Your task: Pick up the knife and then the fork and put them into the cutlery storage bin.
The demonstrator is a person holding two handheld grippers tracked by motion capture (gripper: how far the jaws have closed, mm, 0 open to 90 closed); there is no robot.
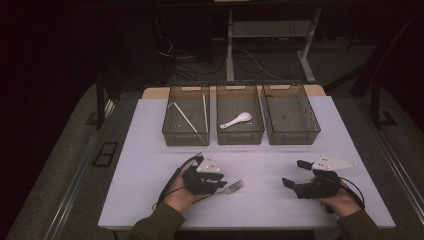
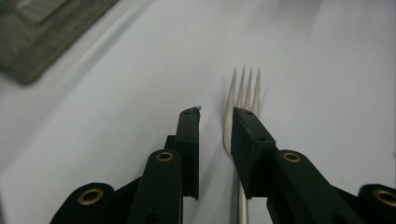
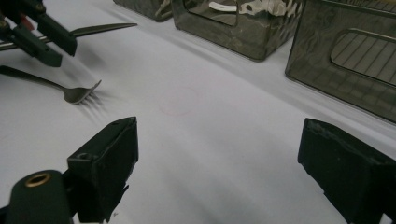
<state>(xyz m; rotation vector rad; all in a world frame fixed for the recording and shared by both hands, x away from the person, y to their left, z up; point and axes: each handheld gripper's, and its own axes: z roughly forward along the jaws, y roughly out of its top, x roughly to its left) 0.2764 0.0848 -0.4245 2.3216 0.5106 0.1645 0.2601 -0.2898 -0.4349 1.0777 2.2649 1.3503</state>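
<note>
A metal fork [image 1: 232, 188] lies flat on the white table [image 1: 150, 165], tines pointing right. My left gripper [image 1: 220, 182] hovers over its handle, jaws a narrow gap apart. In the left gripper view the fork [image 2: 245, 88] runs along under the right-hand jaw of that gripper [image 2: 215, 112], and neither pad presses on it. My right gripper [image 1: 295, 173] rests at the front right, jaws wide apart with bare table between them [image 3: 224, 140]. The right gripper view shows the fork [image 3: 81, 94] on the table surface, at the left.
Three dark see-through bins stand in a row at the back. The left bin [image 1: 185, 137] holds chopsticks [image 1: 187, 120], the middle bin [image 1: 240, 136] a white spoon [image 1: 236, 120]. Nothing lies in the right bin [image 1: 295, 136]. The table's front edge is close behind both hands.
</note>
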